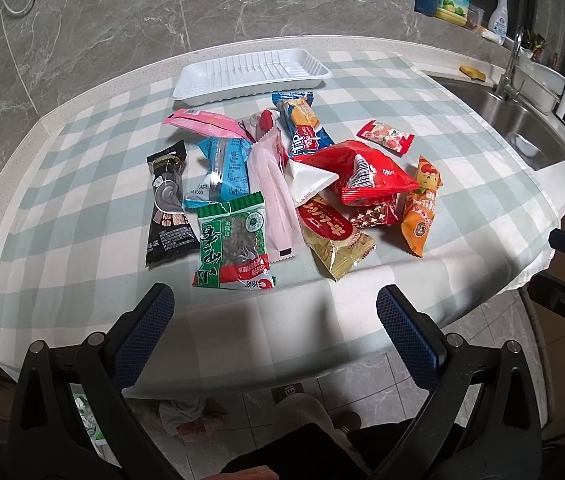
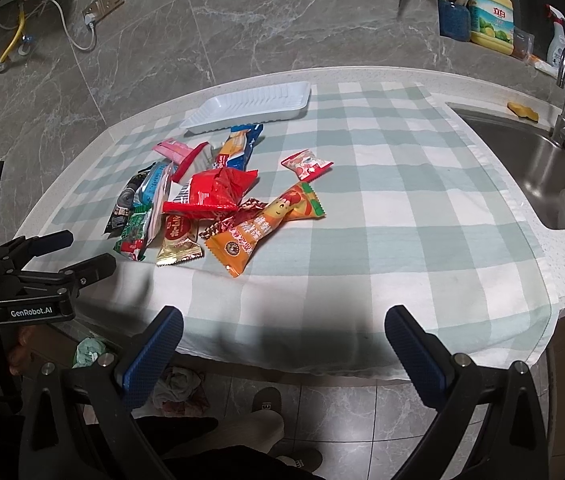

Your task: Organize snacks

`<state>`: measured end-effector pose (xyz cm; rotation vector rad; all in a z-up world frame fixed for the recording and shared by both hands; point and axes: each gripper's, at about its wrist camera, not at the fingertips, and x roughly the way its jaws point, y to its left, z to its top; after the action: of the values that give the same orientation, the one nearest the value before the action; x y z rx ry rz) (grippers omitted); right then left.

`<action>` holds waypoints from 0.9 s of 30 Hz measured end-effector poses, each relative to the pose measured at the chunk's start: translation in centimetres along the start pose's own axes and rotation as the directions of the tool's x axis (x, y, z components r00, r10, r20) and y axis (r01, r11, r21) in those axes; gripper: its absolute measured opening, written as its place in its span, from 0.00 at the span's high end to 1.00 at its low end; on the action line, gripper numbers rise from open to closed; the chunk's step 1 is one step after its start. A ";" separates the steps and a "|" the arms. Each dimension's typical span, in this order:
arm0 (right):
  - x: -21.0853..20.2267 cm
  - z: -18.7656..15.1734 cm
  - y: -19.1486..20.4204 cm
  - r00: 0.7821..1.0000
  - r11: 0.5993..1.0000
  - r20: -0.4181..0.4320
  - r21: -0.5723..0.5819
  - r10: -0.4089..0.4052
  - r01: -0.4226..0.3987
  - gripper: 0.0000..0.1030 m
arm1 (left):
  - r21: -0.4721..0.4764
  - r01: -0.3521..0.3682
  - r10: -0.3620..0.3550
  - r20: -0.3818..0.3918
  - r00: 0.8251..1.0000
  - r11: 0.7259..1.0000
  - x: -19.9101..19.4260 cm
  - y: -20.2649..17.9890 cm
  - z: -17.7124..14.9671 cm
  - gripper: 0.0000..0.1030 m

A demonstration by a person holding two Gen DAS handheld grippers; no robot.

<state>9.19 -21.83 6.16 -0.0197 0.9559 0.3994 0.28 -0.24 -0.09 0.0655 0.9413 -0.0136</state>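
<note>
A pile of snack packets lies on the checked cloth: a green packet [image 1: 232,248], a black one [image 1: 168,204], a light blue one [image 1: 222,172], a red bag [image 1: 366,174], an orange packet [image 1: 422,204] and a gold one [image 1: 334,240]. A small red candy packet [image 1: 385,137] lies apart to the right. An empty white tray [image 1: 250,74] stands behind the pile; it also shows in the right wrist view [image 2: 250,106]. My left gripper [image 1: 274,300] is open and empty at the near table edge, short of the green packet. My right gripper [image 2: 284,320] is open and empty, right of the pile [image 2: 210,200].
A steel sink [image 2: 542,168] with a tap [image 2: 564,100] lies at the right. Detergent bottle [image 2: 490,16] and spray bottle [image 2: 556,36] stand on the back ledge. The counter edge is just ahead of both grippers. The left gripper shows at the right wrist view's left [image 2: 62,256].
</note>
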 end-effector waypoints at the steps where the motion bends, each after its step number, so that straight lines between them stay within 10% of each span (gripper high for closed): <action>1: 0.0 -0.1 0.1 1.000 1.000 0.000 0.000 0.000 0.000 0.00 | 0.000 0.001 -0.001 0.000 1.000 1.000 0.0 0.0 0.0 0.00; 27: 0.3 0.0 0.0 1.000 1.000 -0.006 0.002 0.003 -0.003 0.00 | -0.003 0.002 -0.002 -0.004 1.000 1.000 0.6 -0.1 0.0 0.00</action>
<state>9.38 -21.67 5.91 -0.0174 0.9619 0.4009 0.67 -0.31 -0.59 0.0616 0.9455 -0.0144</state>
